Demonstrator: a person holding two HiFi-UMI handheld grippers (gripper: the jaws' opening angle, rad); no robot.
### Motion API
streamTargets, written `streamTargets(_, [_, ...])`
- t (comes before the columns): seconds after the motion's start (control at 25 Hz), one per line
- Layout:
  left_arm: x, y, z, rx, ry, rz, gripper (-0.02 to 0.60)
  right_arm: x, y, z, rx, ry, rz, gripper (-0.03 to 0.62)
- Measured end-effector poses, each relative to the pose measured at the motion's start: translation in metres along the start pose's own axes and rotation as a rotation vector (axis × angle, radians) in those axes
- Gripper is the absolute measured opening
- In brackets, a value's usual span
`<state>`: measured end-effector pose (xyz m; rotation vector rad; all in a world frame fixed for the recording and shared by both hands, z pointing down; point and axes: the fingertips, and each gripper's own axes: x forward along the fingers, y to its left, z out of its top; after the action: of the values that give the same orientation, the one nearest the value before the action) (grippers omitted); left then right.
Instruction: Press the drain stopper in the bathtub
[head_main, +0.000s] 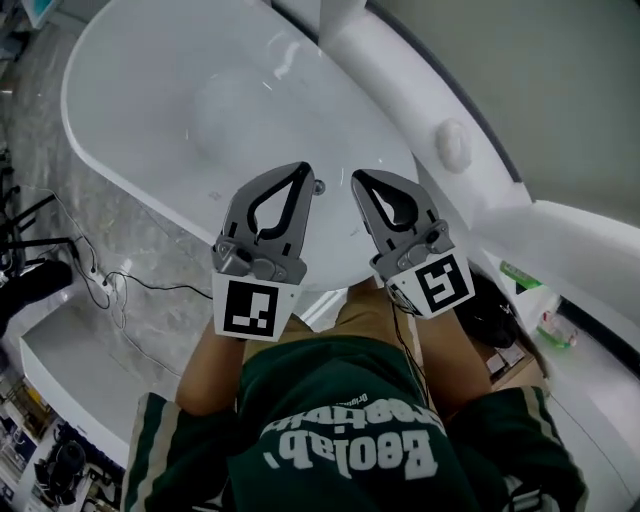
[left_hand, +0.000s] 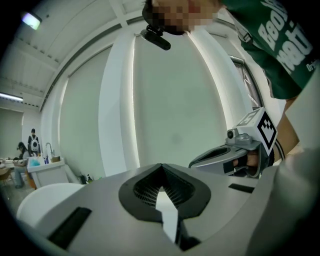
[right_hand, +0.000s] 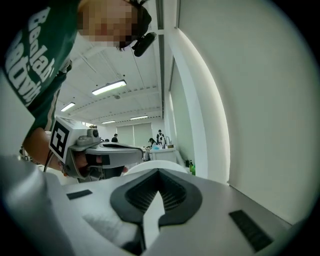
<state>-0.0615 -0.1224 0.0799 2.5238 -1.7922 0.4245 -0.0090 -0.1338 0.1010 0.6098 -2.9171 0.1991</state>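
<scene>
The white bathtub (head_main: 150, 120) lies below me in the head view. A small grey metal piece, probably the drain stopper (head_main: 319, 185), shows on the tub's floor between the two gripper tips. My left gripper (head_main: 303, 170) hangs over the tub's near end, shut and empty. My right gripper (head_main: 357, 178) is beside it, also shut and empty. Both gripper views point up at a pale wall. In the left gripper view the left gripper (left_hand: 161, 167) has its jaw tips meeting, and the right gripper (left_hand: 240, 155) shows beyond. In the right gripper view the right gripper (right_hand: 159, 172) is the same, with the left gripper (right_hand: 95, 150) at left.
A round white knob (head_main: 452, 143) sits on the curved ledge right of the tub. Black cables (head_main: 110, 285) trail over the marble floor at left. A bottle with a green label (head_main: 545, 315) stands at right. My knees and green shorts fill the bottom.
</scene>
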Motion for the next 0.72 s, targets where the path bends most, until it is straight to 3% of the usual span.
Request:
streamTargets(0.32, [-0.033, 0.009, 0.080, 0.072, -0.081, 0.010, 0.003, -0.021, 0.030, 0.085, -0.081, -0.082, 0.005, 0.014])
streamTargets(0.72, [-0.060, 0.008, 0.119, 0.076, -0.149, -0.013, 0.003, -0.030, 0.046, 0.137, -0.121, -0.156, 0.002, 0.014])
